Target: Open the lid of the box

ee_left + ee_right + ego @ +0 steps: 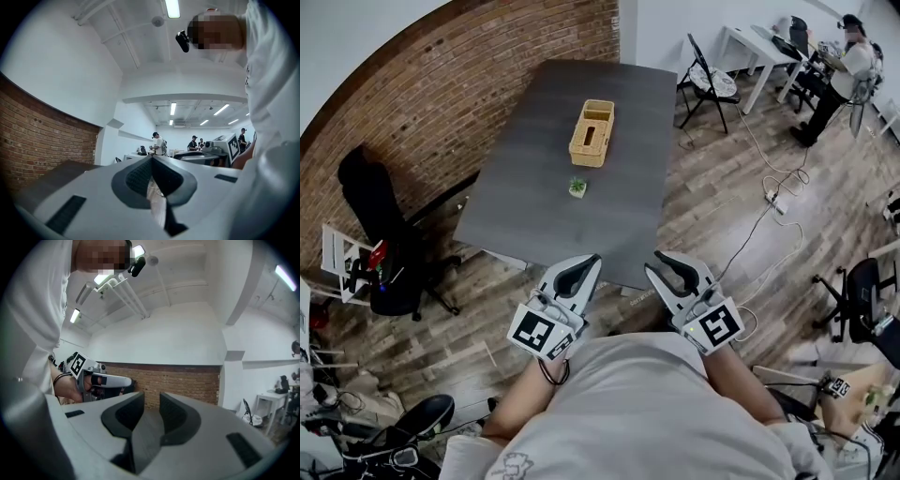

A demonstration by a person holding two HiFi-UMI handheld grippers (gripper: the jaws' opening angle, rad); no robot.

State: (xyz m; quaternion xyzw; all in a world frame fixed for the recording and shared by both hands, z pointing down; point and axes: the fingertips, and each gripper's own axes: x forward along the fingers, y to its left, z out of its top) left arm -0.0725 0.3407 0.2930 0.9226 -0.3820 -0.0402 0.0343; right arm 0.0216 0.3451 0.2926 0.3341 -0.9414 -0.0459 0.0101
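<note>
Left claw (592, 261) pressed together, empty; right claw (655, 263) spread, empty. Both well short of wicker box (587, 153) on bench (525, 197). Likely hazard: one-sided pull on lid (594, 122) dragging box into small plant (577, 187).

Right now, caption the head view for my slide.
Left gripper and right gripper held empty at the near edge of the dark table; wicker box beyond a small potted plant.

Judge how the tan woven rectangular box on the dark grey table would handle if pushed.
The tan woven rectangular box looks like wickerwork, so probably light. Long and low, it seems unlikely to tip. On the smooth dark grey table it may slide.
</note>
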